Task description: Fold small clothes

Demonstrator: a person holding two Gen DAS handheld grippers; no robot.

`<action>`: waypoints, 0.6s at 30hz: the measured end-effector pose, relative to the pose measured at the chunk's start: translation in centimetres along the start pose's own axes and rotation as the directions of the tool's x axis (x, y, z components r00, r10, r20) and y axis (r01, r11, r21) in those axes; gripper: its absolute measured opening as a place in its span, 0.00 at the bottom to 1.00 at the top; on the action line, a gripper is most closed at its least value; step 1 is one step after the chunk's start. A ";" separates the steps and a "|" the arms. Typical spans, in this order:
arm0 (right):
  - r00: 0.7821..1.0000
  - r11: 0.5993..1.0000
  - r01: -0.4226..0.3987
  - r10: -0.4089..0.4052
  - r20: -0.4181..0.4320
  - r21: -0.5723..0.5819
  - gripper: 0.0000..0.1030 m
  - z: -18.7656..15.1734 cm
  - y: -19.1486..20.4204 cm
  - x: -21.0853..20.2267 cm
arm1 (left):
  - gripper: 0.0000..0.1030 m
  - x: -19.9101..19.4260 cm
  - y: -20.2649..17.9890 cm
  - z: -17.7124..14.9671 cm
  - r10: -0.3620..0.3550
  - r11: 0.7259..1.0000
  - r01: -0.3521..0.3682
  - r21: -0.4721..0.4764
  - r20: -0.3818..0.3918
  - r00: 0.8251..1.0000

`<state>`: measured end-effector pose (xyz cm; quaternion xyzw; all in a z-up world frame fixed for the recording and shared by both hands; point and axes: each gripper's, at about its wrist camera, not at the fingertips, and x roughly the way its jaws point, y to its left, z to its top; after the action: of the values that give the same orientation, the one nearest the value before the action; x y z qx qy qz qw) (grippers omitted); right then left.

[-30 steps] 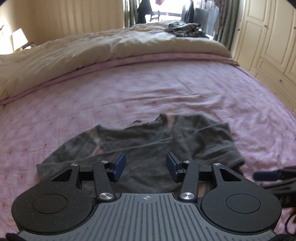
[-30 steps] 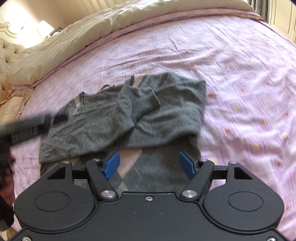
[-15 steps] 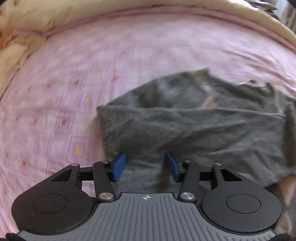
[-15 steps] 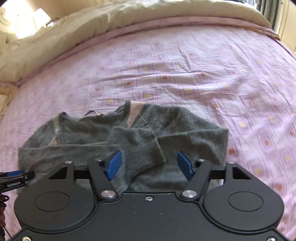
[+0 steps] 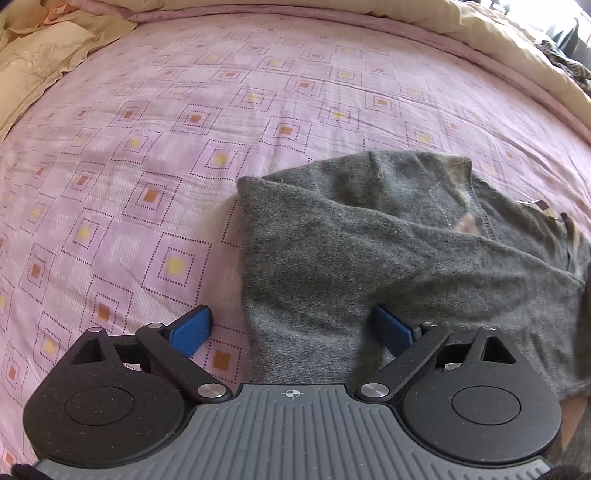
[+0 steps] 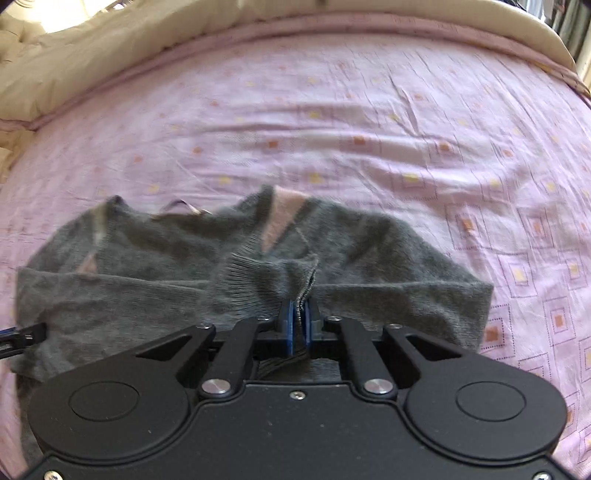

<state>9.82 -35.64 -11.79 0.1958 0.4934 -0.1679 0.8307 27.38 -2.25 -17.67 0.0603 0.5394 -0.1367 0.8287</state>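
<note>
The grey sweater (image 6: 155,273) lies spread on the pink bedspread (image 6: 369,129), its sleeves folded across the body and pink argyle patches showing near the neckline. A small loop tag sits at the collar; no writing on it can be read.

The right gripper (image 6: 299,325) is clenched on a ribbed cuff (image 6: 273,280) of the sweater, the knit bunched and pinched between its blue pads, directly ahead of the tool. The rest of the sweater stretches left and right of that gripper and beyond it.

The left gripper (image 5: 291,328) is released, jaws wide apart. The sweater's left edge (image 5: 251,280) runs between its fingers: the left pad (image 5: 190,328) rests over bare bedspread just beside the edge, the right pad (image 5: 391,328) on the knit. A small crosshair mark is printed on the tool's grey ribbed body; no brand lettering is legible.

Beyond both grippers, a beige duvet (image 5: 480,33) borders the far side of the bedspread, and a cream pillow (image 5: 40,55) lies far left of the left gripper.
</note>
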 end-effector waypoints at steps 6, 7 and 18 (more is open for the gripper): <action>0.997 0.997 0.070 -0.071 0.036 0.035 0.12 -1.0 -1.3 -3.1 | 0.94 0.5 -0.1 0.3 -0.001 1.000 0.001 0.009 -0.008 1.000; 0.996 0.995 0.088 -0.089 0.019 0.047 0.12 -1.2 -1.8 -3.0 | 0.95 0.6 -0.1 0.4 -0.001 1.000 0.001 0.010 -0.010 1.000; 0.989 0.982 0.145 -0.146 -0.001 0.125 0.57 -3.8 -5.2 -3.7 | 1.00 0.4 0.3 0.5 -0.002 0.999 0.002 0.037 -0.016 1.000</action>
<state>2.83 -37.93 -11.04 0.2100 0.4916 -0.2594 0.8043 28.04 -2.19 -17.85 0.0762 0.5433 -0.1471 0.8231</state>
